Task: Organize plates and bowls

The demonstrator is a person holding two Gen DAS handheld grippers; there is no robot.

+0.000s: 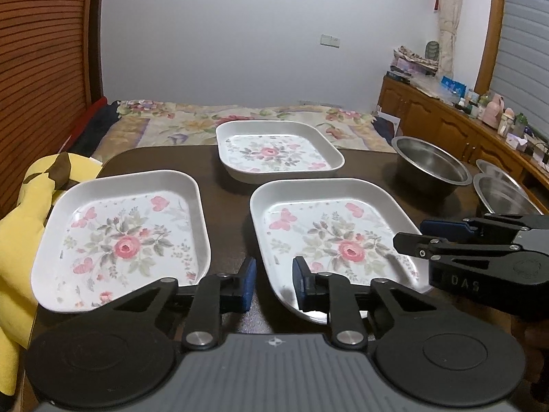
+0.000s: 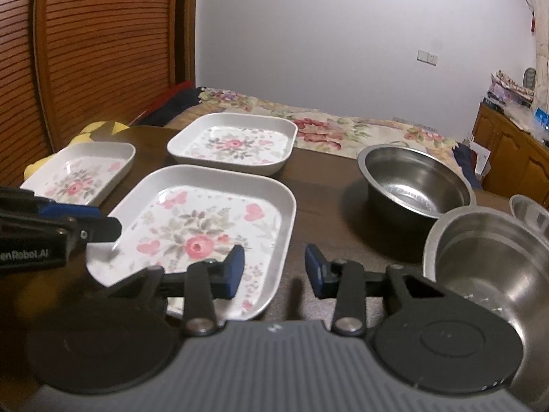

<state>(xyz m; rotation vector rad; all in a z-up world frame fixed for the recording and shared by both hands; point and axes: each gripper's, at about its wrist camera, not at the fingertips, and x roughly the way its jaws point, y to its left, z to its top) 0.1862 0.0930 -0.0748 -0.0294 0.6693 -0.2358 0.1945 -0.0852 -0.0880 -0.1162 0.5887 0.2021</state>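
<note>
Left gripper (image 1: pixel 273 283), low centre of its own view: blue pads parted by a narrow gap, nothing between them. The right pad sits over the near-left corner of the middle plate (image 1: pixel 338 237), but the rim is not clamped. Right gripper (image 2: pixel 274 273), low centre of its view: pads parted wider, bare table (image 2: pixel 326 199) between them, grasping nothing; its left pad overlaps the same plate's near-right corner.

Outward: 3 floral plates lie separately, unstacked, the left plate (image 1: pixel 120 237) at frame left and the far plate (image 1: pixel 278 151) at upper centre. At right are 3 steel bowls, also loose: a large bowl (image 2: pixel 415 185), a near bowl (image 2: pixel 487 257) and a third bowl (image 2: pixel 530 211) at the edge.

Judgement: nothing organized yet; all stacking remains.
</note>
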